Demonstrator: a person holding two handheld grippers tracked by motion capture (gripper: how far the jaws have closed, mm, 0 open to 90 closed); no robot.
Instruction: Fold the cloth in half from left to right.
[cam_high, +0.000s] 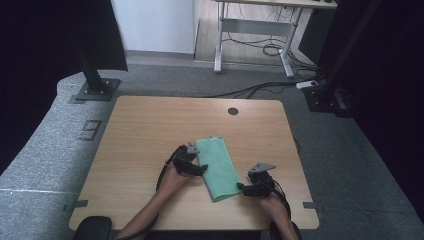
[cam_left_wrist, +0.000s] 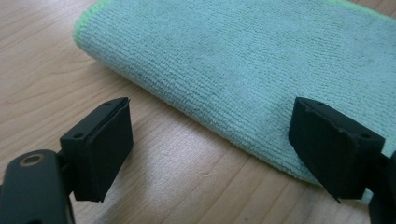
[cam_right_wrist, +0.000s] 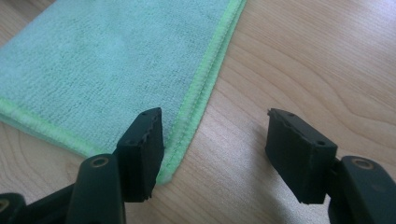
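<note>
A folded green microfibre cloth (cam_high: 218, 167) lies on the wooden table (cam_high: 145, 135), long side running away from me. My left gripper (cam_high: 198, 167) sits at the cloth's left folded edge, open, its jaws low over the wood with the cloth (cam_left_wrist: 243, 60) just ahead and the right jaw overlapping its edge. My right gripper (cam_high: 243, 187) is at the cloth's near right corner, open. Its left jaw rests over the stitched corner of the cloth (cam_right_wrist: 107, 70), its right jaw over bare wood. Nothing is held.
The table has a round cable hole (cam_high: 233, 111) at its far edge. Black frame posts (cam_high: 92, 75) stand on the grey carpet beyond the table. A white desk frame (cam_high: 255, 30) with cables stands farther back.
</note>
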